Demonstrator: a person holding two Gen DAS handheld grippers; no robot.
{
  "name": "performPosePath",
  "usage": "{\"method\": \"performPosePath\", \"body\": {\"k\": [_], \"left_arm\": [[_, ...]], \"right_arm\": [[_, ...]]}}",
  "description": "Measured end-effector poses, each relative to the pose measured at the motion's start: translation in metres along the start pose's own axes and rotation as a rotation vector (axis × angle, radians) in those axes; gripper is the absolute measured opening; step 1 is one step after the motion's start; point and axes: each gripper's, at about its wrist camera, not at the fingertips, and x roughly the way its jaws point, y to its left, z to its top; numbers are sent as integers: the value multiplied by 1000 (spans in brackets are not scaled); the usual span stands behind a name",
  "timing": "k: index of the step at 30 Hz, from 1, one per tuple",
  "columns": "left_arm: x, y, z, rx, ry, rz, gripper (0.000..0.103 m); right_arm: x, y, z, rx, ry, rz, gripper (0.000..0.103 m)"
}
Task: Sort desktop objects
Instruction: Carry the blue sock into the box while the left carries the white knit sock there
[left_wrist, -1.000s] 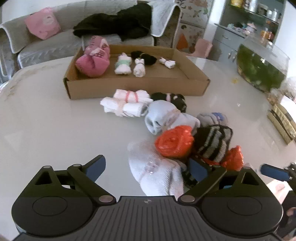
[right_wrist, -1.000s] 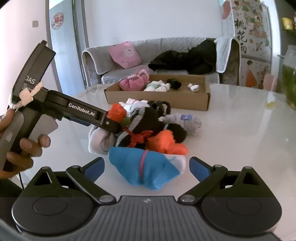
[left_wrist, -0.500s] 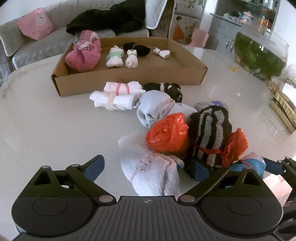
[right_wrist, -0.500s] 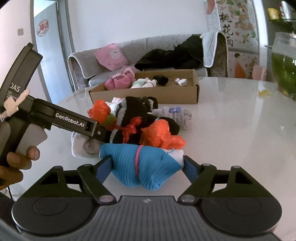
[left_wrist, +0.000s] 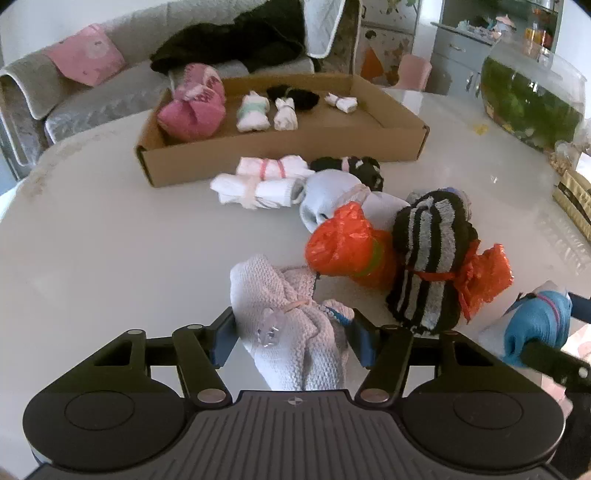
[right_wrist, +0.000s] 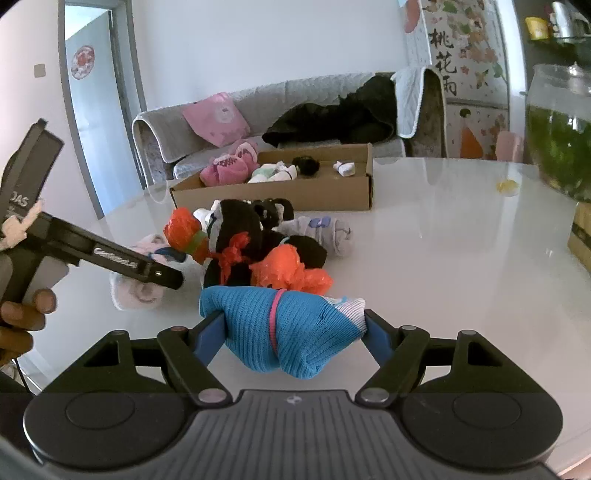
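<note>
A pile of rolled sock bundles lies on the white table (left_wrist: 110, 258). My left gripper (left_wrist: 293, 334) is shut on a white knitted sock bundle (left_wrist: 280, 314) at the pile's near edge. My right gripper (right_wrist: 291, 328) is shut on a blue sock bundle (right_wrist: 273, 325) with a pink band, also seen in the left wrist view (left_wrist: 535, 325). An orange bundle (left_wrist: 343, 243) and a black-and-grey striped bundle (left_wrist: 432, 258) lie between them. A cardboard tray (left_wrist: 280, 147) at the back holds a pink bundle (left_wrist: 192, 107) and several small rolls.
White rolls (left_wrist: 258, 181), a pale blue bundle (left_wrist: 332, 195) and a black bundle (left_wrist: 351, 166) lie in front of the tray. A glass fish bowl (left_wrist: 532, 99) stands at the right. A sofa (right_wrist: 258, 107) is behind the table.
Both grippers moved forward and closed: the left on the white knitted bundle, the right on the blue bundle, which it has lifted slightly off the table.
</note>
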Motion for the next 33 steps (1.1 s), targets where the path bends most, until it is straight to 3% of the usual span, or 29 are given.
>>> {"method": "performPosePath", "body": {"k": [10,17,23,33], "left_arm": [[-63,22,-12,-48,-62,22,68],[-88,49,-1,-129,-106,33,68],[-110,59,33,-120,-177,58,68],[-134,64,121,-76,-279,63,68]], "right_arm": [[-10,-24,20,13,2,-19,74],[-9,-42,48,13,-47,-53,74],[-2,-57,93,-4,-113,-52,74],[25,-70,170,-47,-193,-51,74]]}}
